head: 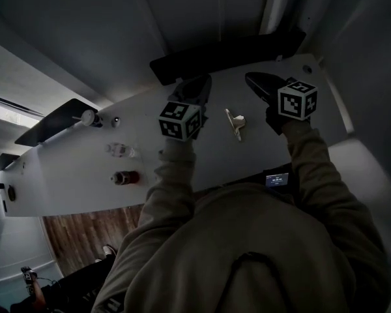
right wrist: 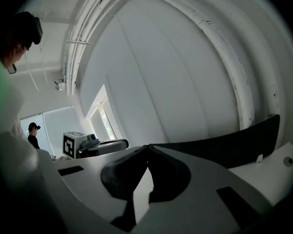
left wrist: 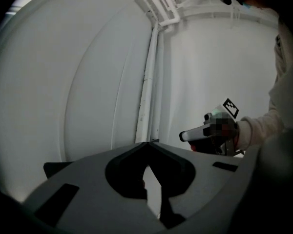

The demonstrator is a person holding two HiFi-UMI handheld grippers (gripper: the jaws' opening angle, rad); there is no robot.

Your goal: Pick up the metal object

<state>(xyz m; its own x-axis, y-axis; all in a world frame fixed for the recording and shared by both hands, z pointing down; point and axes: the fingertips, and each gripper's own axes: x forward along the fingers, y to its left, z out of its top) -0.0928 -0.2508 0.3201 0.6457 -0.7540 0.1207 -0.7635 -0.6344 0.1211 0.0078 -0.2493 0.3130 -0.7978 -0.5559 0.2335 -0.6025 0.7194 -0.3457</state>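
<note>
On the white table [head: 65, 175], above a wooden floor [head: 85, 233], the metal object [head: 235, 124] is flanked by the left gripper [head: 197, 85] and right gripper [head: 257, 82], with both sets of fingers closed tip to tip.

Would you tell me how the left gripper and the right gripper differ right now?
The left gripper is left of the metal object; the right gripper is right of it. The left gripper's marker cube shows lower in the head view than the right gripper's. Both are shut on nothing, over the white table.
</note>
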